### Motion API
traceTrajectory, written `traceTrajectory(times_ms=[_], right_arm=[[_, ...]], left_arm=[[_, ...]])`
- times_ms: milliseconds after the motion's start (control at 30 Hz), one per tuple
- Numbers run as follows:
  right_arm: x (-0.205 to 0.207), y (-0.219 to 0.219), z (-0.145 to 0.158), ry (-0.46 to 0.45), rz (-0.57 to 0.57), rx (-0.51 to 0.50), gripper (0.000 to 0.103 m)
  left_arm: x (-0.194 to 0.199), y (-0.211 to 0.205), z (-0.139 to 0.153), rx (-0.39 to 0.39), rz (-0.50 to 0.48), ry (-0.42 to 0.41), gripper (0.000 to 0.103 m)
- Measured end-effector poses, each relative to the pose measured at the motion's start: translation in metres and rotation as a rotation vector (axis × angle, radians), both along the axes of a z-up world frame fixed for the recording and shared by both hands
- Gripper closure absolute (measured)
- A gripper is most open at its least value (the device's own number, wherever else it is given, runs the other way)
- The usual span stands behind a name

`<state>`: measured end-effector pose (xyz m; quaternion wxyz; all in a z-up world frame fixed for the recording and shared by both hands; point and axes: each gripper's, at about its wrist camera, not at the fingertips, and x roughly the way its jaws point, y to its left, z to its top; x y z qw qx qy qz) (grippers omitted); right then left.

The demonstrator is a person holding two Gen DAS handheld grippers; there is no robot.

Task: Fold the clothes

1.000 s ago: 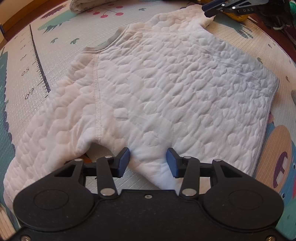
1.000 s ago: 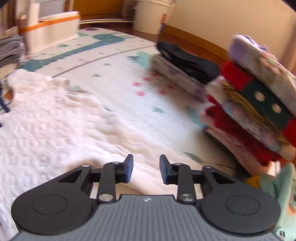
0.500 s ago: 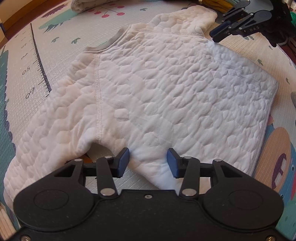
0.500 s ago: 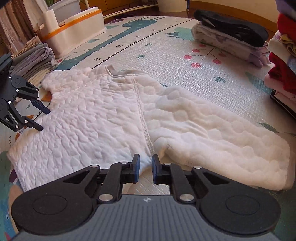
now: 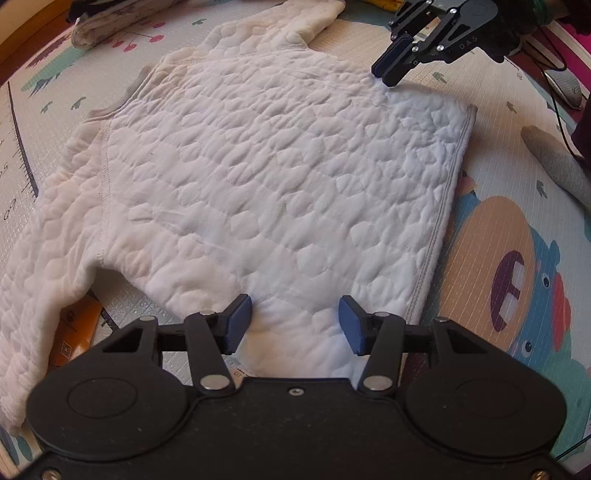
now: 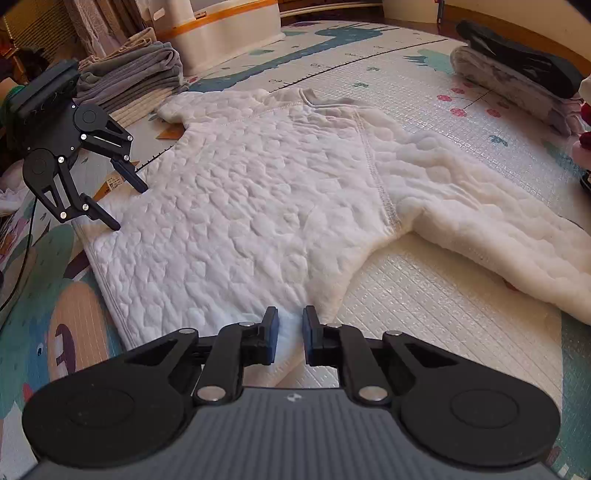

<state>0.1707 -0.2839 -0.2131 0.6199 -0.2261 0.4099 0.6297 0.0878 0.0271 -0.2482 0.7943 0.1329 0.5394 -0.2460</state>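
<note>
A white quilted sweatshirt [image 5: 280, 177] lies flat on the play mat [image 5: 517, 236] with its sleeves spread; it also fills the right wrist view [image 6: 258, 206]. My left gripper [image 5: 295, 326] hovers low over one side edge of the body near the hem. Its jaws are opening, with cloth lying between the pads but not pinched. The same gripper [image 6: 129, 206] shows at the left of the right wrist view. My right gripper [image 6: 290, 332] is at the opposite side edge. Its jaws are closing to a narrow gap over flat cloth. In the left wrist view it [image 5: 384, 74] touches that edge.
Folded grey towels [image 6: 136, 74] and a white bin with an orange band [image 6: 229, 33] stand beyond the left sleeve. A folded pile topped in black [image 6: 517, 62] lies past the right sleeve. An orange tag [image 5: 74, 332] peeks from under a sleeve. A grey cloth [image 5: 554, 162] lies near cables.
The right gripper swung down from facing the clothes piles to the sweatshirt's side edge and narrowed its jaws. The left gripper slid along the edge toward the hem and widened its jaws.
</note>
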Motion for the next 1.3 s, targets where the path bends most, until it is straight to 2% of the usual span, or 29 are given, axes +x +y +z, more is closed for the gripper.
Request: traceTrajectory(times_ms=[67,100,167,200,233,300,400,433,467,533,567,667,733,767,833,900,933,1067,1133,1200,1300], right_arm=[[0.000,-0.006,0.014,0.018,-0.010,0.028,0.084],[0.002,-0.010,0.020,0.020,-0.025,0.024,0.076],[0.005,-0.017,0.027,0.025,-0.090,-0.019,0.060],[0.009,-0.021,0.026,0.064,-0.127,-0.061,0.060],[0.012,-0.024,0.025,0.108,-0.167,-0.107,0.060],[0.022,-0.032,0.015,0.294,-0.272,-0.208,0.061],[0.026,-0.044,0.004,0.492,-0.402,-0.257,0.061],[0.024,-0.043,0.001,0.517,-0.401,-0.268,0.061],[0.021,-0.043,-0.002,0.544,-0.403,-0.278,0.063],[0.021,-0.047,-0.011,0.635,-0.438,-0.278,0.091],[0.021,-0.050,-0.016,0.687,-0.460,-0.272,0.094],[0.036,-0.077,-0.032,0.994,-0.613,-0.070,0.095],[0.032,-0.074,-0.037,0.833,-0.590,-0.221,0.094],[0.033,-0.077,-0.040,0.840,-0.592,-0.238,0.099],[0.036,-0.082,-0.045,0.849,-0.593,-0.271,0.098],[0.035,-0.070,-0.029,0.746,-0.501,-0.280,0.079],[0.033,-0.063,-0.019,0.673,-0.440,-0.276,0.074],[0.029,-0.038,0.022,0.419,-0.225,-0.157,0.074],[0.019,-0.025,0.035,0.338,-0.135,-0.086,0.074],[0.003,-0.010,0.034,0.238,-0.048,-0.061,0.074],[-0.019,-0.002,0.014,0.120,0.027,-0.088,0.077]], left_arm=[[-0.004,-0.001,0.007,0.000,-0.016,-0.026,0.053],[-0.008,-0.003,0.009,0.003,-0.032,-0.036,0.053],[-0.012,-0.007,0.006,0.009,-0.049,-0.026,0.053],[-0.015,-0.009,0.004,0.012,-0.056,-0.021,0.053],[-0.017,-0.010,0.001,0.014,-0.058,-0.012,0.053],[-0.019,-0.012,-0.001,0.023,-0.064,-0.016,0.053],[-0.015,-0.011,-0.001,0.019,-0.056,-0.004,0.052],[-0.015,-0.010,-0.001,0.018,-0.054,-0.004,0.051],[-0.015,-0.010,-0.002,0.017,-0.052,-0.003,0.051],[-0.015,-0.010,-0.002,0.016,-0.050,-0.003,0.051],[-0.015,-0.010,-0.002,0.015,-0.049,-0.003,0.051],[-0.015,-0.008,-0.003,0.006,-0.048,0.001,0.049],[-0.014,-0.008,-0.004,-0.002,-0.049,0.006,0.046],[-0.013,-0.008,-0.004,-0.002,-0.052,0.008,0.046],[-0.013,-0.008,-0.004,-0.002,-0.055,0.011,0.045],[-0.013,-0.008,-0.004,-0.002,-0.055,0.011,0.045],[-0.012,-0.008,-0.003,0.000,-0.055,0.015,0.045],[-0.011,-0.007,0.007,-0.030,-0.020,0.002,0.044],[-0.010,-0.005,0.008,-0.046,0.008,-0.003,0.044],[-0.009,-0.003,0.004,-0.041,0.026,0.016,0.044],[-0.016,-0.008,-0.005,0.020,-0.042,0.014,0.043]])
